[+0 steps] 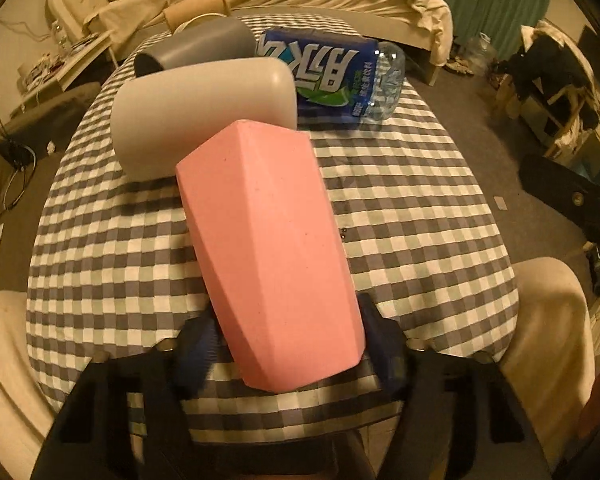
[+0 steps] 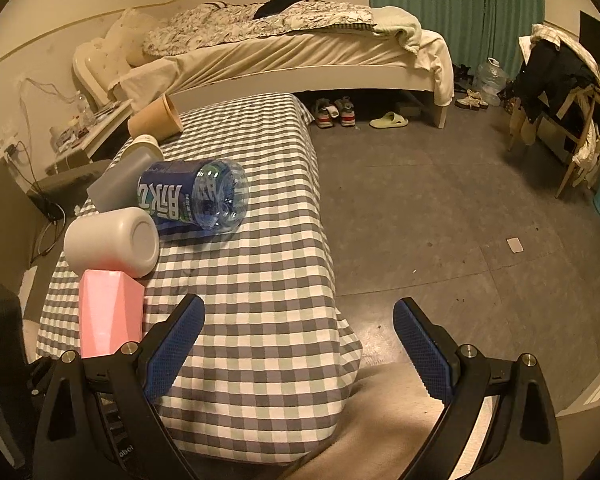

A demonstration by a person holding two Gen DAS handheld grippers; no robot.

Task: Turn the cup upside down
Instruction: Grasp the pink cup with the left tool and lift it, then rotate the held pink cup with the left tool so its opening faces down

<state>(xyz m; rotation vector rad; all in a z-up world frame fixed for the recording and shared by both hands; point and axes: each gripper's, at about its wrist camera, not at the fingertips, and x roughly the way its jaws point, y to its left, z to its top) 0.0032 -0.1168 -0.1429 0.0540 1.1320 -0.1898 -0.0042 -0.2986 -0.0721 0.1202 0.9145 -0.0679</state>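
Note:
My left gripper point(image 1: 288, 344) is shut on a pink faceted cup point(image 1: 268, 256), gripping it near its wider end above the checkered table point(image 1: 400, 208); the narrower end points away. The cup also shows at the left of the right wrist view point(image 2: 110, 316). A white cup point(image 1: 204, 116) lies on its side just beyond it, also in the right wrist view point(image 2: 112, 242). My right gripper point(image 2: 298, 344) is open and empty above the table's near right corner.
A grey cup point(image 1: 208, 46) and a blue-labelled plastic bottle point(image 1: 332, 76) lie on their sides behind the white cup. A tan cup point(image 2: 156, 118) lies at the table's far end. A bed point(image 2: 300, 56), shoes and a chair with clothes point(image 2: 560, 80) stand beyond.

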